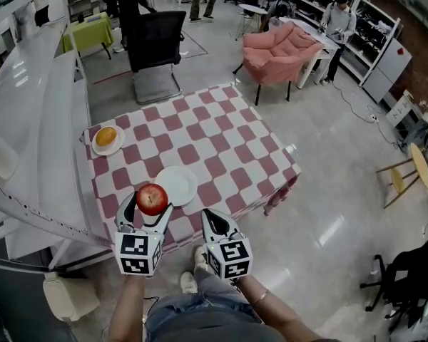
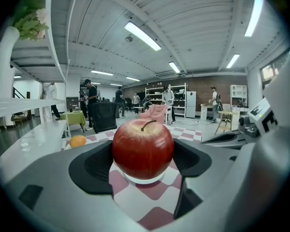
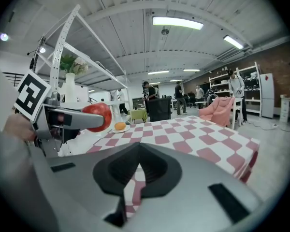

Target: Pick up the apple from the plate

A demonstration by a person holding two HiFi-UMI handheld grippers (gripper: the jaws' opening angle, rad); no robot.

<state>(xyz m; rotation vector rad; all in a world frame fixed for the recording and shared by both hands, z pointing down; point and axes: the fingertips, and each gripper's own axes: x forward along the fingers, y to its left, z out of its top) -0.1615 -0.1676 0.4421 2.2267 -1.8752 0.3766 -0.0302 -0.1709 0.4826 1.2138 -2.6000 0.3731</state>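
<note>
Red apple (image 1: 152, 199) is up off the plate (image 1: 180, 187) now, clamped between the jaws of the left gripper (image 1: 148, 209). The dark pads press on both its sides, stalk pointing up. From the right gripper view it hangs clear above the checked table (image 1: 221, 141), nothing under it touching. The white plate lies bare on the cloth, just beyond and to the right of the fruit.

Over on the other side, the right gripper (image 1: 215, 223) sits at the near table edge with its jaws brought together and nothing between them. It takes no part in this.

An orange (image 1: 105, 135) sits on a second plate at the far left corner of the table, well apart and untouched.

To my eye the job is as good as done: grasp made, lift made. All that looks left is keeping the grip firm so the round, smooth fruit doesn't slip out.
</note>
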